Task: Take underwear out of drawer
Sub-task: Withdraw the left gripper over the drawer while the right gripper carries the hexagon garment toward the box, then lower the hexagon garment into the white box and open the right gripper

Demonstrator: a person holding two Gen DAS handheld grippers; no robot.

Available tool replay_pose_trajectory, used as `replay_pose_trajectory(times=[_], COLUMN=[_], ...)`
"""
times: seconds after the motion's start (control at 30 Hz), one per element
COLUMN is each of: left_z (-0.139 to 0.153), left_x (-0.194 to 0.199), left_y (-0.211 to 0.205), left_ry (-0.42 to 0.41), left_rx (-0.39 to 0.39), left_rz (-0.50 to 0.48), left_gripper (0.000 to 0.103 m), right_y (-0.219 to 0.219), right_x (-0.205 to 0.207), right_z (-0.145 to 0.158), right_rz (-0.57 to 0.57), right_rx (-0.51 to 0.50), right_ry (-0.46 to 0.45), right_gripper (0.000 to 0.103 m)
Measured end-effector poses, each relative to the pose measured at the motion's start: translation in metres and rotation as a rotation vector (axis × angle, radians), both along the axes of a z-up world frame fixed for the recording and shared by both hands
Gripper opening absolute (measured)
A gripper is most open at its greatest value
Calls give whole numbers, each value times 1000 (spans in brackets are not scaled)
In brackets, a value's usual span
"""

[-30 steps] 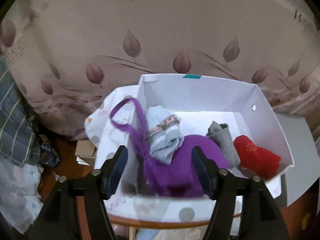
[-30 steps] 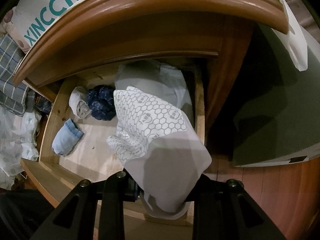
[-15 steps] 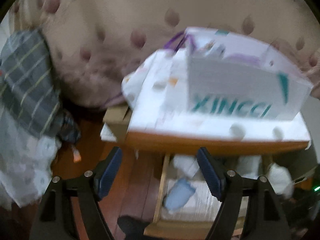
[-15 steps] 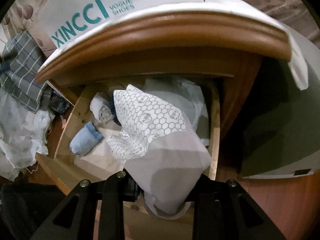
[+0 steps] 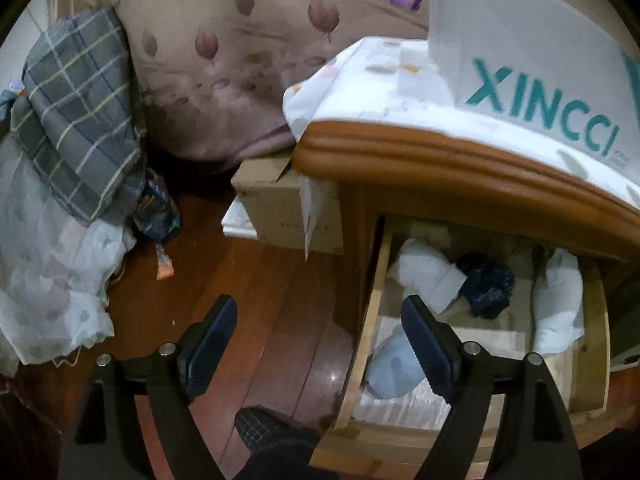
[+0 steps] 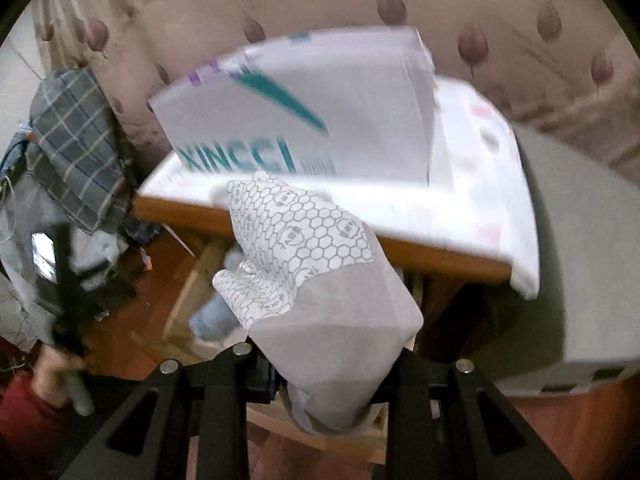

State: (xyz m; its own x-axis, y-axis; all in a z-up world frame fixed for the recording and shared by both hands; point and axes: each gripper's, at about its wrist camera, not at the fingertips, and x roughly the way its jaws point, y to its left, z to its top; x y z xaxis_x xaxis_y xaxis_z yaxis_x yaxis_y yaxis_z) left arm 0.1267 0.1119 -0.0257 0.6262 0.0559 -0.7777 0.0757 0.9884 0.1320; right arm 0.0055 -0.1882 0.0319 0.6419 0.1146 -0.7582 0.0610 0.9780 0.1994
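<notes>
The wooden drawer (image 5: pixel 362 344) stands pulled out below the nightstand top. Inside lie a light blue roll (image 5: pixel 394 364), a white bundle (image 5: pixel 428 278), a dark blue piece (image 5: pixel 486 286) and a white piece (image 5: pixel 558 300). My left gripper (image 5: pixel 320 354) hangs over the drawer's left rail and the floor, its jaws opening with nothing between them. My right gripper (image 6: pixel 328 376) is shut on grey underwear with a honeycomb print (image 6: pixel 316 280), held up in front of the nightstand edge, with the drawer (image 6: pixel 188 280) below it. Its fingertips are hidden by the cloth.
A white XINCCI shoe box (image 5: pixel 532 60) sits on the cloth-covered nightstand top (image 5: pixel 460 152). A cardboard box (image 5: pixel 280 204) stands on the wooden floor to the left. Plaid and pale fabrics (image 5: pixel 76 120) pile at the far left. A dark foot (image 5: pixel 272 440) shows at the bottom.
My left gripper came down from over the shoe box to the drawer and its jaws spread wider. My right gripper rose out of the drawer with the honeycomb underwear.
</notes>
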Motion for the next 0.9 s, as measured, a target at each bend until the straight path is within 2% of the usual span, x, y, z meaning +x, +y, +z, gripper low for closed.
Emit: replay_pose_trajectory(times=[0.23,0.33,0.43,0.53,0.77,0.87,0.9], left_z=[4,3,4,3,0,0,0], left_x=[5,7,7,8,12,13,13], left_y=[24,28,32,36,47,52,52], left_ry=[-33,-31,-35,-25,0,16,15], left_rx=[-54,-47,-53,-60,-110,-178,-188], left_rz=[102,126,135,151,195,192,193], left_gripper=[86,86,86,86,86,86,86], right_y=[-13,-23,-30,-34,-35,-35,-36], right_x=[33,58,90,123,190,208,208], right_z=[95,125,143,144,106,86,82], right_rz=[-6,-34,-56,-75,-91,-106,-116], right_rx=[-16,-28,-73,-91,-134,-141,-147], right_ry=[-131,-169,-175,-144,-7,45,51], right_gripper=[27,27,27,27,28,30,33])
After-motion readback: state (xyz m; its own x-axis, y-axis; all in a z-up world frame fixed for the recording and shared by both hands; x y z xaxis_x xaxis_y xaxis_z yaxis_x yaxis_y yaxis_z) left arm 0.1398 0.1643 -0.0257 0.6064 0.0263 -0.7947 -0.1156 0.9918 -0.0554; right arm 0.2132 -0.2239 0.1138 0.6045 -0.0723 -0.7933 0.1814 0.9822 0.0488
